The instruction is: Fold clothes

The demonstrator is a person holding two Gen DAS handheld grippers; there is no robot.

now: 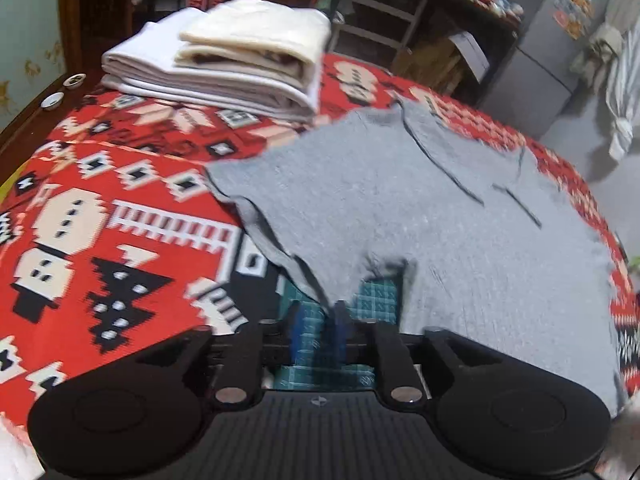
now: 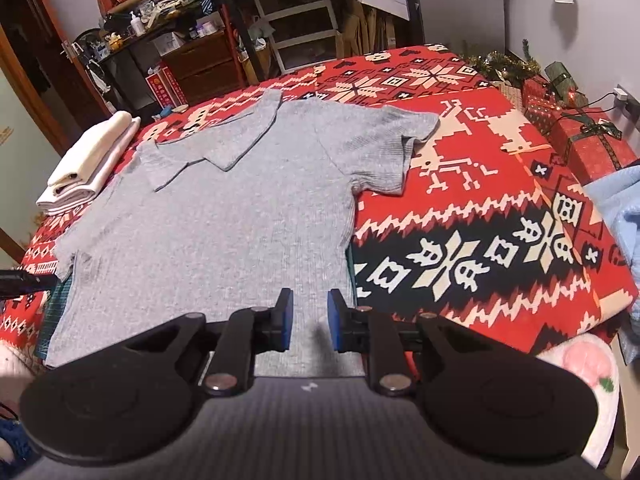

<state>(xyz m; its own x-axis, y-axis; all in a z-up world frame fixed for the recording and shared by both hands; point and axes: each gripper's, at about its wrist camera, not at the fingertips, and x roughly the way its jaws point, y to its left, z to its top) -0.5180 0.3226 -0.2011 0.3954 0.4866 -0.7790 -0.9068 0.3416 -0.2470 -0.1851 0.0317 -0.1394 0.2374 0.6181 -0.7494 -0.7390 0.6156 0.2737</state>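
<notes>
We see shirt (image 2: pixel 224 220): grey ribbed knit cloth, matt | blanket (image 2: pixel 480 220): woven patterned cloth, matt | stack (image 1: pixel 224 68): soft white and cream cloth | left gripper (image 1: pixel 318 330): matt black plastic, blue pads, shiny metal pins | mat (image 1: pixel 376 296): green, smooth, gridded | right gripper (image 2: pixel 308 320): same black plastic.

Two hand-held grippers, both low and pointing forward

The left hand-held gripper (image 1: pixel 318 326) has its blue-padded fingers (image 1: pixel 298 330) drawn close, with a narrow gap between them; grey cloth hangs at the right fingertip, and through the blur it seems pinched there, though I cannot be sure. The right hand-held gripper (image 2: pixel 309 318) holds its fingers (image 2: pixel 285 320) parallel and apart, a clear gap between the blue pads, nothing held. In the right wrist view, a dark tip at the left edge is likely the left one.
</notes>
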